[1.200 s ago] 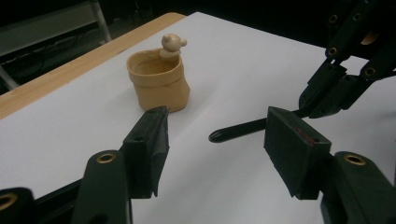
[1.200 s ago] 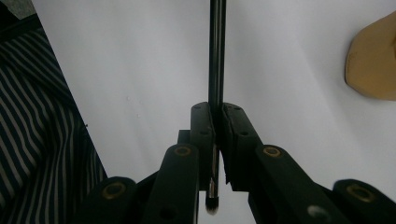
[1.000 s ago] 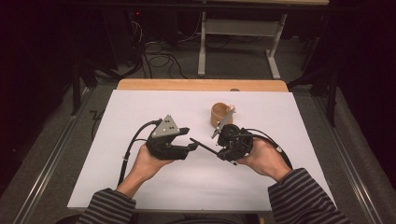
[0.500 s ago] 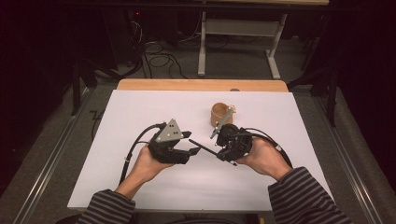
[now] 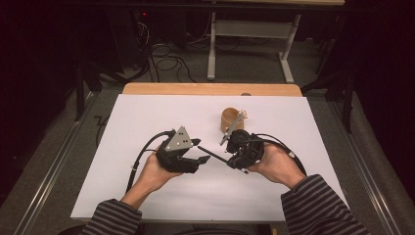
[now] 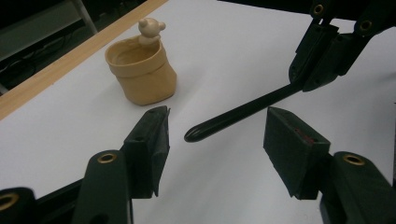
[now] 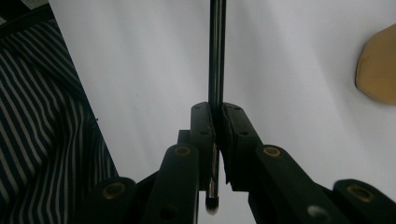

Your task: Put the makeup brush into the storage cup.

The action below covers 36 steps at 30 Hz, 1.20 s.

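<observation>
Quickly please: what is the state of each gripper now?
Left gripper: open, holding nothing; the black pen points between its jaws.
Right gripper: closed on the black pen.

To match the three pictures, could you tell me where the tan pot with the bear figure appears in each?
High view: tan pot at centre, beyond the right gripper.
Left gripper view: upper left, bear on its rim.
Right gripper view: a tan edge at right.
Shared landmark: the black rod.

Sleeves (image 5: 318, 205): dark, pale-striped, lower frame | Grippers: black, brass screws (image 6: 107, 157) | Left gripper (image 5: 201, 152): grey triangular plate, black cable (image 5: 142, 157)
</observation>
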Tool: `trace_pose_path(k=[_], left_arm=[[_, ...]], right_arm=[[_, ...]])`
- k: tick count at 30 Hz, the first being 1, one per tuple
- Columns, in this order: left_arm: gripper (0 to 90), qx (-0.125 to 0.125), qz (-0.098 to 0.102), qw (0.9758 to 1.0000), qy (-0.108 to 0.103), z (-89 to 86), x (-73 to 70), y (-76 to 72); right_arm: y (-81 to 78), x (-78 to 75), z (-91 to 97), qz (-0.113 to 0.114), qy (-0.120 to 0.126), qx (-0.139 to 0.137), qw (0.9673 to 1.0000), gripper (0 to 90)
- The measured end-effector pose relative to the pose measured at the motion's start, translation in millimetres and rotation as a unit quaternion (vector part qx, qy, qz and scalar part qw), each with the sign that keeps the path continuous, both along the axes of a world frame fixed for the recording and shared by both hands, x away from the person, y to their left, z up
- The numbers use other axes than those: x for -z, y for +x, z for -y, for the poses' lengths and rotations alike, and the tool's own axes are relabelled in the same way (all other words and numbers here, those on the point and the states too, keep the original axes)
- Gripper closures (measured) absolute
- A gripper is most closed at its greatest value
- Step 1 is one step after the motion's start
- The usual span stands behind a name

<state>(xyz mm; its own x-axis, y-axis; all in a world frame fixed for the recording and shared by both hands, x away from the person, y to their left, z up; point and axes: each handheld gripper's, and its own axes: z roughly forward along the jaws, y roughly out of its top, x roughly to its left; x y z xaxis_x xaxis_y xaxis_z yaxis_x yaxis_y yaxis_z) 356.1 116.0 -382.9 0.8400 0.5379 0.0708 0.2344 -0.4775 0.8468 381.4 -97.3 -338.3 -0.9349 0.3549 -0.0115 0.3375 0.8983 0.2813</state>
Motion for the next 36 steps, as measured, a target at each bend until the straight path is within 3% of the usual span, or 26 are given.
trace_pose_path(k=[16, 36], left_arm=[[41.6, 0.009, 0.004, 0.9997, -0.020, 0.4, -2.0, -3.5], [41.1, 0.016, 0.007, 0.9998, -0.007, 2.7, -0.6, -3.6]], right_arm=[[0.9, 2.2, -6.5, -0.001, -0.008, -0.005, 1.0000, 85.6], [1.5, -2.2, -11.6, 0.000, -0.013, -0.012, 0.9998, 85.5]])
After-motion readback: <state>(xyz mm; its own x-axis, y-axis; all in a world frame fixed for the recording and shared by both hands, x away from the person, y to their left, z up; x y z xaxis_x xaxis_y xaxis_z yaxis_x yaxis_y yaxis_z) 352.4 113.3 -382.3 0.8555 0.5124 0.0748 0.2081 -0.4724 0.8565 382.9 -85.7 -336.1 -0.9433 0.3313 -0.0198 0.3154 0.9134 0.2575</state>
